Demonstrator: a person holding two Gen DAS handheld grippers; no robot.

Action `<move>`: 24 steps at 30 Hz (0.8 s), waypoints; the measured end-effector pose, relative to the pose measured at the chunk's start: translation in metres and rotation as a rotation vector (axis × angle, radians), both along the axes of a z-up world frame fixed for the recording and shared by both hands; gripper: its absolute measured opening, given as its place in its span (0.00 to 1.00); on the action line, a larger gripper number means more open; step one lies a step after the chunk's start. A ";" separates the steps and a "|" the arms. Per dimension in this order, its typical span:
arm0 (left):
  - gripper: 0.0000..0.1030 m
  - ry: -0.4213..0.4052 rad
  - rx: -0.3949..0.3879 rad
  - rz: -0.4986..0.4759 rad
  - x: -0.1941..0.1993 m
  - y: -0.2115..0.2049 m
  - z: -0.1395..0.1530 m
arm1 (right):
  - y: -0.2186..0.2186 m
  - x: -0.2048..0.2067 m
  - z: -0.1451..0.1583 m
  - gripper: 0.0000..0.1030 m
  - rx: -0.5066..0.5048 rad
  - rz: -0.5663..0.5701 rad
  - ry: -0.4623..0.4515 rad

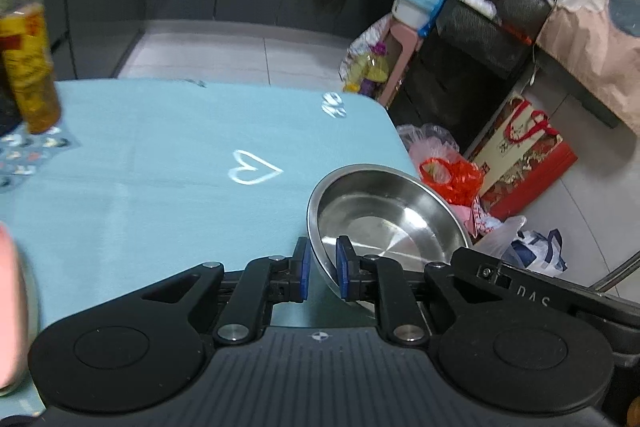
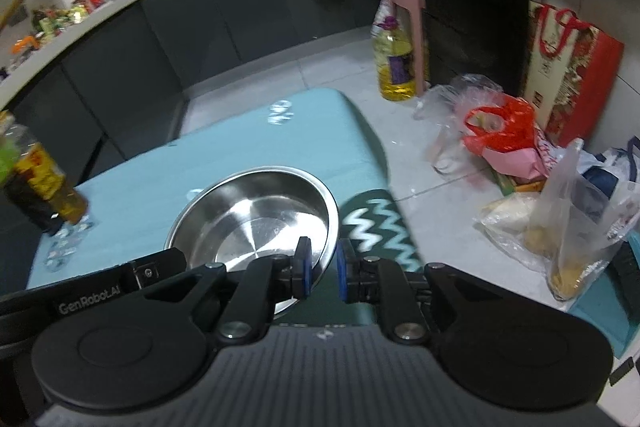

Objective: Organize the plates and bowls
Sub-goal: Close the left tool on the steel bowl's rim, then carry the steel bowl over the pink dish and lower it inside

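A shallow steel bowl (image 1: pixel 384 219) is held over the right part of a table with a light blue cloth (image 1: pixel 160 163). My left gripper (image 1: pixel 322 269) is shut on the bowl's left rim, one blue pad inside and one outside. The same bowl shows in the right wrist view (image 2: pixel 256 215), where my right gripper (image 2: pixel 323 269) is shut on its right rim. The other gripper's black body (image 2: pixel 120 283) shows at the bowl's left. The bowl is empty. Whether it touches the cloth is hidden.
An oil bottle (image 1: pixel 32 67) stands at the table's far left, also in the right wrist view (image 2: pixel 44 187). A pink object (image 1: pixel 10 307) sits at the left edge. Plastic bags (image 2: pixel 500 135), a red gift bag (image 2: pixel 568 71) and another oil bottle (image 2: pixel 396 63) crowd the floor right of the table.
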State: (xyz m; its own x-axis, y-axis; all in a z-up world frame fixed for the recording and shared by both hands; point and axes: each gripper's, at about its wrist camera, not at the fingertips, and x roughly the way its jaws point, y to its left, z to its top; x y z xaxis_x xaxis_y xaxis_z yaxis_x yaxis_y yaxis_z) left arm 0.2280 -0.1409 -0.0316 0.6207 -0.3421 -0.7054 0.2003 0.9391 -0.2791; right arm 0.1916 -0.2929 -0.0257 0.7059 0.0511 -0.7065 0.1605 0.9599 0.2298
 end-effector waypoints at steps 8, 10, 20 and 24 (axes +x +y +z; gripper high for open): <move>0.12 -0.048 -0.018 0.106 -0.035 0.077 0.020 | 0.067 -0.014 0.023 0.08 -0.028 0.138 -0.062; 0.12 -0.059 -0.017 0.130 -0.043 0.095 0.024 | 0.081 -0.013 0.025 0.08 -0.039 0.171 -0.068; 0.13 -0.070 -0.030 0.230 -0.077 0.175 0.033 | 0.147 -0.017 0.029 0.08 -0.070 0.310 -0.061; 0.14 -0.063 -0.030 0.263 -0.083 0.199 0.031 | 0.172 -0.019 0.029 0.08 -0.090 0.354 -0.061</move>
